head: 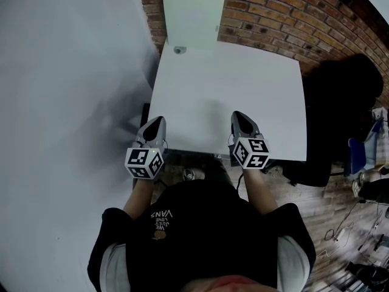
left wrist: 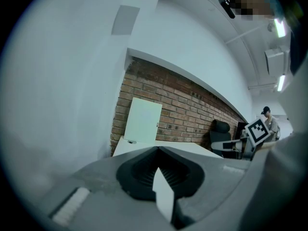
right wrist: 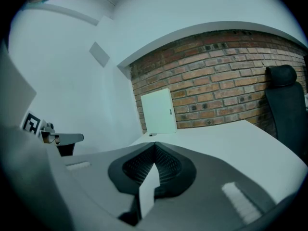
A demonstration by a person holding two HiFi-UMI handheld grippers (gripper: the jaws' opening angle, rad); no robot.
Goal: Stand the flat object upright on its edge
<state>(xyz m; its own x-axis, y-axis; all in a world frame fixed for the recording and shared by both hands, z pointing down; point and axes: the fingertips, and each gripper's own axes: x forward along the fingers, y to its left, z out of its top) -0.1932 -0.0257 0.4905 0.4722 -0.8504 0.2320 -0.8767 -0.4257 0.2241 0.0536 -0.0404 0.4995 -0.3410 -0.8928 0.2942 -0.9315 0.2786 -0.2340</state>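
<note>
Both tools are sitting fully closed with nothing between their jaws: the left tool [head: 158,121] and the right tool [head: 239,115] are each showing ribbed pads pressed together in their own views. They are hovering over the near edge of the bench [head: 231,90], well apart and roughly parallel, and both are pointing forward toward the brick wall [head: 273,17]. The person's forearms are coming up from below, elbows tucked near the body, with the marker cubes facing up toward the head camera.

The flat panel [head: 192,16] is standing at the far end of the bench. It is resting on its lower edge, with its face against the bricks, and appears to be leaning back slightly. A small round thing [head: 178,50] is lying on the bench just beside its lower left corner.

Judging by its thin, even, pale look, the panel is probably light and stiff, with a smooth face that could be slippery under the pads. Its side edges are looking like the best places to pinch, one tool on each, since the broad face is offering no purchase. A thin board is likely tipping easily once it is away from the wall.
</note>
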